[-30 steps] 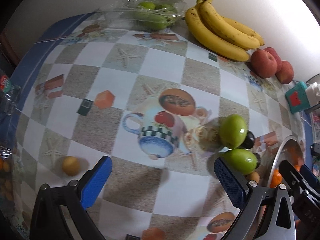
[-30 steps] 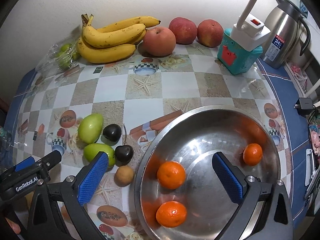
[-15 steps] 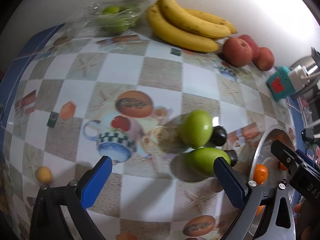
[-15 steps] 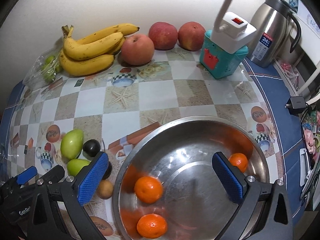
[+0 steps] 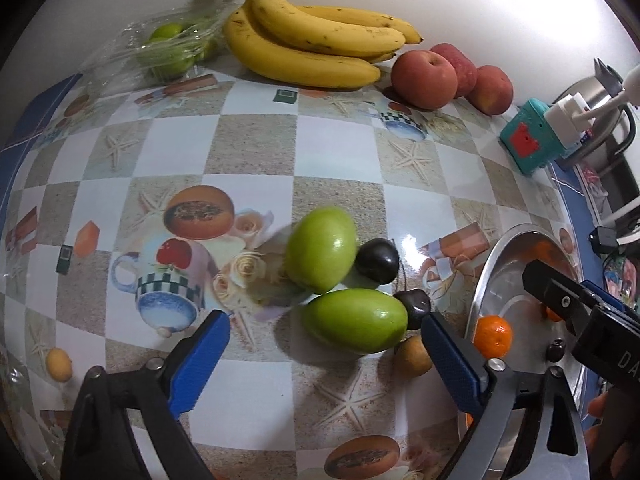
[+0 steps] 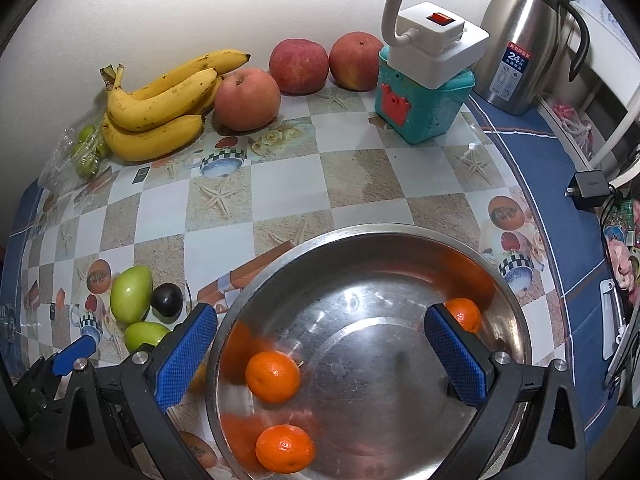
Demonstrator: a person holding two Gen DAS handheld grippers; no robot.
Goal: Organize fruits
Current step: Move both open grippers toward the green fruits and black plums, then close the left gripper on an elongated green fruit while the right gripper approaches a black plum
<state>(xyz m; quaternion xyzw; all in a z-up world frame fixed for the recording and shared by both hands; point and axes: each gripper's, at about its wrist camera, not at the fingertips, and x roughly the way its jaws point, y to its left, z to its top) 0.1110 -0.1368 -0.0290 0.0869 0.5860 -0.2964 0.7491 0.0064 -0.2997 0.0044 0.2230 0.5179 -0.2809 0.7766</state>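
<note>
The left gripper (image 5: 324, 344), jaws spread, lines up on the lower green fruit (image 5: 355, 321) at frame centre; next it should close there. The right gripper (image 6: 320, 344), also spread, hovers over the steel bowl (image 6: 508, 292) with its tangerines (image 6: 273, 377).

My left wrist camera looks down close over the green fruits (image 5: 352, 320), bowl (image 5: 486, 276) at lower right. My right wrist camera sits above that bowl (image 6: 372, 236). Both share the bananas (image 5: 316, 44) (image 6: 160, 100) along the top.
</note>
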